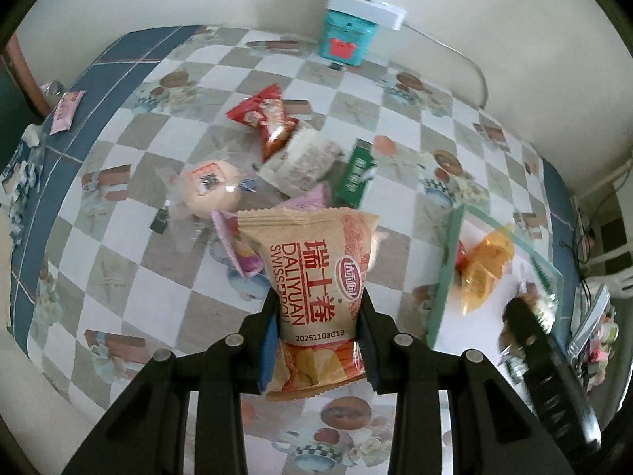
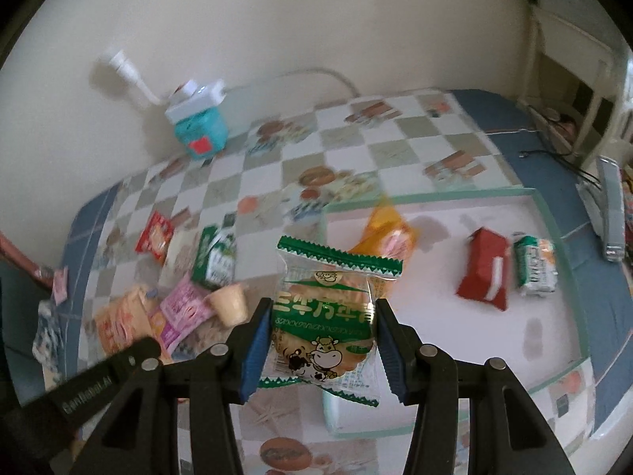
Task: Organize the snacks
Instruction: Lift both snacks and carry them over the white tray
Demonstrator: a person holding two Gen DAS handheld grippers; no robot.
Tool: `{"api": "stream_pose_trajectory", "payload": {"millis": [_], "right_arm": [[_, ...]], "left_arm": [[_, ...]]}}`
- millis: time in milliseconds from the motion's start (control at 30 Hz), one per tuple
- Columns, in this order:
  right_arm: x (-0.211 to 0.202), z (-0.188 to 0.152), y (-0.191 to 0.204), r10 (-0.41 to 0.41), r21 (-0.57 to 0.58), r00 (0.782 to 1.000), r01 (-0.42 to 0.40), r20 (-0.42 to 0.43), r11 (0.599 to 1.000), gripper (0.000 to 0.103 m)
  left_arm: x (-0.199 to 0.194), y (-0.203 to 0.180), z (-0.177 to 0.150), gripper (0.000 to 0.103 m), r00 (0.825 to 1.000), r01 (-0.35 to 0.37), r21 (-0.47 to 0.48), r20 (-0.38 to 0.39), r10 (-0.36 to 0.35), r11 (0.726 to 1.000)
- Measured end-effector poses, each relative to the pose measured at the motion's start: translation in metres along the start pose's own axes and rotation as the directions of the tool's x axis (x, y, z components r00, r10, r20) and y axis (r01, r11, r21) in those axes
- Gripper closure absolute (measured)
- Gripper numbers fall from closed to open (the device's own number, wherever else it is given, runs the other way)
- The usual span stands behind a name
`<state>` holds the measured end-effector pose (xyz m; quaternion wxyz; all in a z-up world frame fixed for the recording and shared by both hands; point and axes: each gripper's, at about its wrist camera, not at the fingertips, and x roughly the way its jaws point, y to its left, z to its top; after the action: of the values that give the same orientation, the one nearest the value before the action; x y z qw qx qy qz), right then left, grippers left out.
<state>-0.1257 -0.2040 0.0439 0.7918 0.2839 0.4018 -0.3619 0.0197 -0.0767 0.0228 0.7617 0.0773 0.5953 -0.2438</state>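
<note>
Left wrist view shows us a tan Swiss roll packet [image 1: 312,277] with red lettering and a crimped top edge, upright between our left gripper [image 1: 316,340]; the blue pads [image 1: 267,350] press its sides, so the jaws are clamped on it, narrowly parted, above the checkered tablecloth [image 1: 118,269]. Behind it we see the loose pile: a red packet [image 1: 265,114], a round pink bun [image 1: 209,190] and a green packet [image 1: 356,178]. Right of it sits our white tray [image 1: 447,277] with an orange packet [image 1: 486,265] inside. Right wrist view has our right gripper [image 2: 322,336] squeezing a clear, green-edged biscuit packet [image 2: 328,316] printed with a cartoon cow, held over the tray's near left corner.
</note>
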Motion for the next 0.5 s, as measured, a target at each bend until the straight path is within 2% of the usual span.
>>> {"api": "stream_pose_trajectory", "payload": {"millis": [233,333,500], "right_arm": [[-0.004,0.010,-0.057,-0.070,0.131,0.997,0.071,-0.011,0.989,0.050],[0.000,0.009,-0.091,-0.082,0.216,0.996,0.090,-0.044,0.972,0.050],[0.001,0.004,-0.136,-0.151,0.303,0.986,0.166,-0.072,0.938,0.050]], "left_arm": [[0.002,-0.039,-0.016,0.066,1.000,-0.010,0.094,0.000,0.010,0.996],[0.006,-0.056,-0.024,0.066,1.000,-0.003,0.139,-0.015,0.005,0.990],[0.013,-0.094,-0.043,0.066,1.000,-0.006,0.240,-0.023,0.012,0.971]]}}
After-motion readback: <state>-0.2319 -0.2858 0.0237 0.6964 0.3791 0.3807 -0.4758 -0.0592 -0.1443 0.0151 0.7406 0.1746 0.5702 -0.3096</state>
